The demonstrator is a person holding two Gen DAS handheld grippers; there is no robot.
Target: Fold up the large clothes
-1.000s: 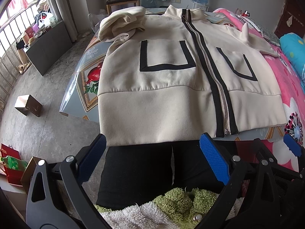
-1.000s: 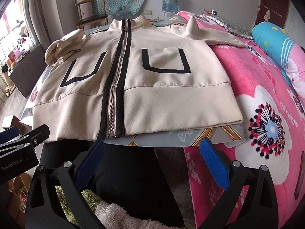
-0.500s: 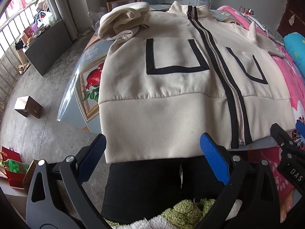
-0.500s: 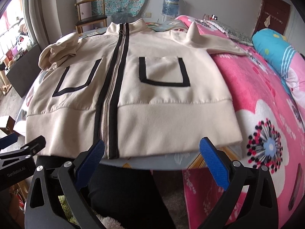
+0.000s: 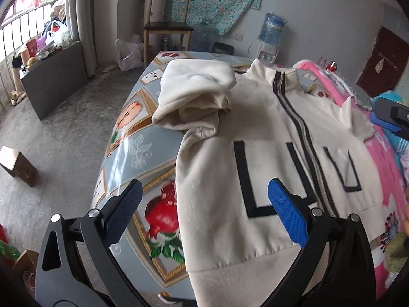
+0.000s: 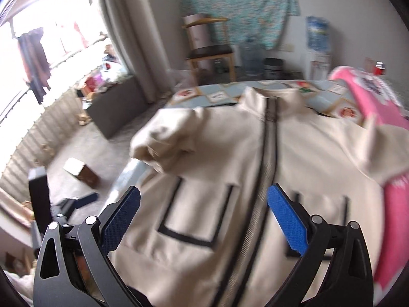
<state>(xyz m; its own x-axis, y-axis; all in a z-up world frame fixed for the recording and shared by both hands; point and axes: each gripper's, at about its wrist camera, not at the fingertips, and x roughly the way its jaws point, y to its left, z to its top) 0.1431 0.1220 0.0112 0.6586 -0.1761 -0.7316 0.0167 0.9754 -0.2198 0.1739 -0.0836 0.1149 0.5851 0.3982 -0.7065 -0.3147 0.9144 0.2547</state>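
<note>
Between the blue pads of the left gripper (image 5: 203, 213), which are spread wide with nothing held, the side edge of a cream jacket (image 5: 255, 133) and part of a printed table cover (image 5: 133, 151) are framed. The lower hem of the jacket is cut off at the bottom of the left wrist view, and the lower part of its right half is hidden behind the gripper's black frame. The left gripper is held above the near left part of the jacket and no contact with the cloth is seen. One sleeve (image 5: 196, 97) is seen bunched and folded back on the shoulder near the collar.

The right wrist view is smeared by motion blur, so fine detail is hard to make out. The right gripper (image 6: 204, 216) is likewise seen with its pads wide apart and empty, held over the front of the jacket (image 6: 301, 153), with the black-edged zip (image 6: 268, 143) running between them. The black-outlined pocket (image 6: 196, 212) is blurred but recognisable. Part of the left gripper's black body (image 6: 41, 199) is seen at the left edge. The jacket is laid front up, zipped, across the table cover, with a pink blanket (image 5: 383, 158) beside it. A wooden chair (image 5: 166, 25) and a water bottle (image 5: 273, 26) are seen by the far wall.
</note>
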